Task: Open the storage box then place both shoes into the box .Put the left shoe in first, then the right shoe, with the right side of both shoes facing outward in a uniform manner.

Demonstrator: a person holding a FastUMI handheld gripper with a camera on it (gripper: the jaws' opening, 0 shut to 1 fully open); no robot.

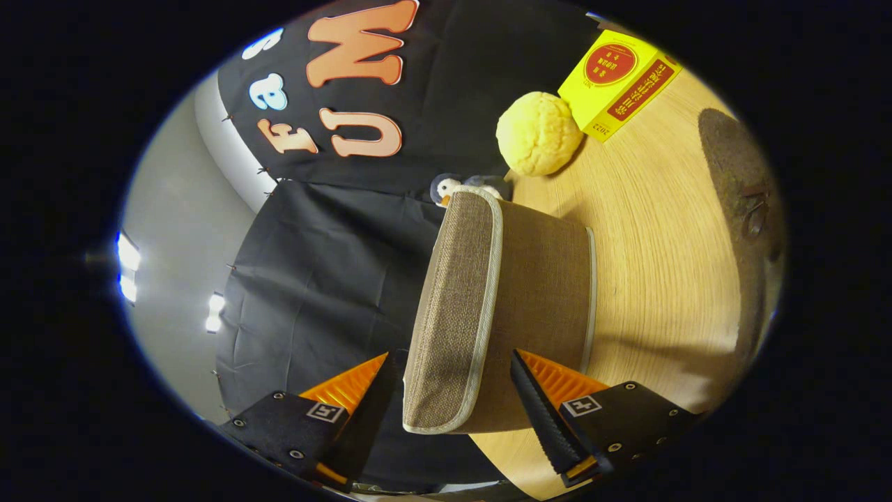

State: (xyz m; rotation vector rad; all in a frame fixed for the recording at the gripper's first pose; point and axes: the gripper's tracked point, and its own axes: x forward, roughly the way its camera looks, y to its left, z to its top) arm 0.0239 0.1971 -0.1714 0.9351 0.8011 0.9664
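The storage box [516, 307] of brown woven fabric, lid closed, stands on the wooden table [669, 279]. The gripper [453, 390] has its jaws spread wide, one on either side of the box's near end, neither pressing it. Beyond the box sit a yellow ball [539, 133], a yellow carton [617, 80] and a small penguin toy [446, 188].

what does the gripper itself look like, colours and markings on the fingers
The gripper has two wedge-shaped fingers in bright orange with ribbed faces; the inner gripping sides are black, and one shows a toothed edge. Each finger sits on a flat black plate fixed with small screws, and each plate carries a small square black-and-white marker tag.
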